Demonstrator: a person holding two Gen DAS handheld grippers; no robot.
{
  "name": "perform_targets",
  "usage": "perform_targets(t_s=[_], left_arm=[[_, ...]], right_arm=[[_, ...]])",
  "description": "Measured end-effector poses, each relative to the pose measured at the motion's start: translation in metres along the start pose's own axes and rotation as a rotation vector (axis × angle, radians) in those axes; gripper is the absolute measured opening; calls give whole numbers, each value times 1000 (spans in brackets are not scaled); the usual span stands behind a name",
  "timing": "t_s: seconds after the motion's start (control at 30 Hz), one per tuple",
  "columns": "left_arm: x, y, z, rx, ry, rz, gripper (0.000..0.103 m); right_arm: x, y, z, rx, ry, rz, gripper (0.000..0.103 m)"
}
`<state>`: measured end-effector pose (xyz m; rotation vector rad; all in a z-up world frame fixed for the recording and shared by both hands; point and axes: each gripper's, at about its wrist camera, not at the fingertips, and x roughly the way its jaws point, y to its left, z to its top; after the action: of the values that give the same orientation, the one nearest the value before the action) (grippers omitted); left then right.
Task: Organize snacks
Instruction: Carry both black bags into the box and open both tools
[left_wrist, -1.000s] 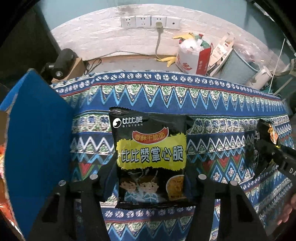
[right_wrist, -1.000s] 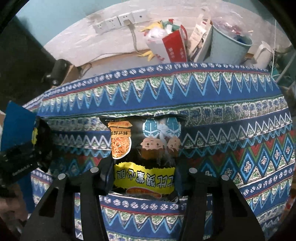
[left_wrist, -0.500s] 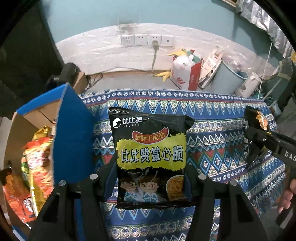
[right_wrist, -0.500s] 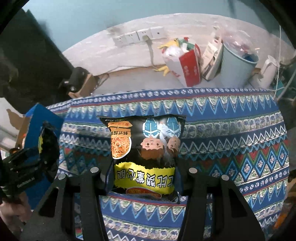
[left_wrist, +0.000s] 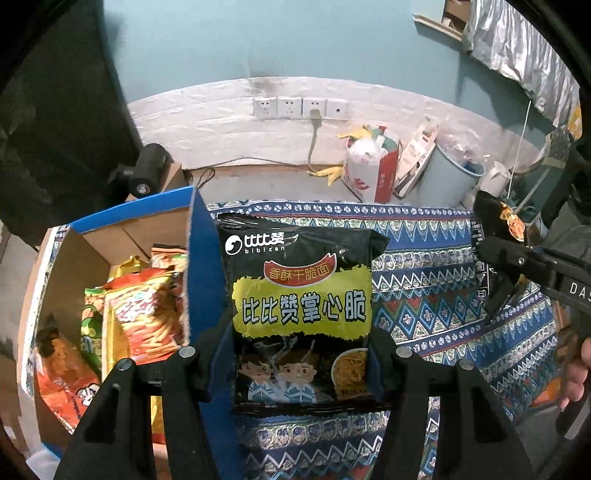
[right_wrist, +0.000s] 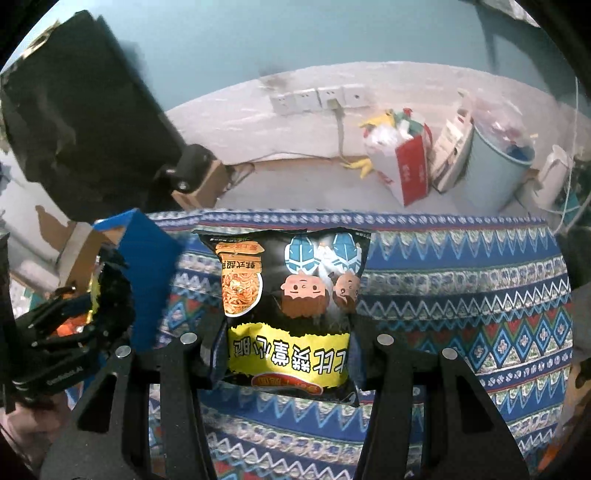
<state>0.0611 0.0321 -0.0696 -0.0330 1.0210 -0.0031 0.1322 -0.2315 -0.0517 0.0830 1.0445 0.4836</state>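
My left gripper (left_wrist: 295, 350) is shut on a black and yellow noodle snack pack (left_wrist: 301, 310), held upright above the patterned cloth, beside the blue cardboard box (left_wrist: 201, 266). The box holds several orange and red snack bags (left_wrist: 146, 314). My right gripper (right_wrist: 286, 339) is shut on a second black and yellow snack pack (right_wrist: 288, 302), held upside down over the cloth. The right gripper also shows at the right edge of the left wrist view (left_wrist: 517, 266), and the left gripper at the left edge of the right wrist view (right_wrist: 74, 325).
The blue patterned cloth (left_wrist: 436, 280) covers the table. The box stands at the table's left end (right_wrist: 144, 251). Behind the table on the floor are a red and white bag (left_wrist: 369, 170), a light blue bin (left_wrist: 447, 177) and wall sockets (left_wrist: 299, 109).
Both grippers have risen and pulled back with their packs. The left one now looks over the box's wall, so the snack bags inside show.
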Motion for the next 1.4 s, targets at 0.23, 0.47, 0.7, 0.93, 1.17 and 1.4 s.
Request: perform_targets(t_s=[0.23,0.47,0.7,0.93,1.17,1.4], left_arm=[[-25,16,-4,-13,-44,-5,60],[-51,40,-10,-44,-98,-19,60],[-59,68,-13,-88,-119,8,60],[-61,104,-20,-156,-117,29,60],[-62,142,-30,-223,-113,55,60],[-58,171,-39,-278,-89,76,60]], right_arm=[[-6,33,2,-62,-11,35,51],[-5,67,3,-115,-13,66,51],[-2,100,7,-159,-21,99,51],[8,131,13,-191,-17,131,51],[23,162,15,-225,-1,160,51],[38,186,17,-251,18,185,51]])
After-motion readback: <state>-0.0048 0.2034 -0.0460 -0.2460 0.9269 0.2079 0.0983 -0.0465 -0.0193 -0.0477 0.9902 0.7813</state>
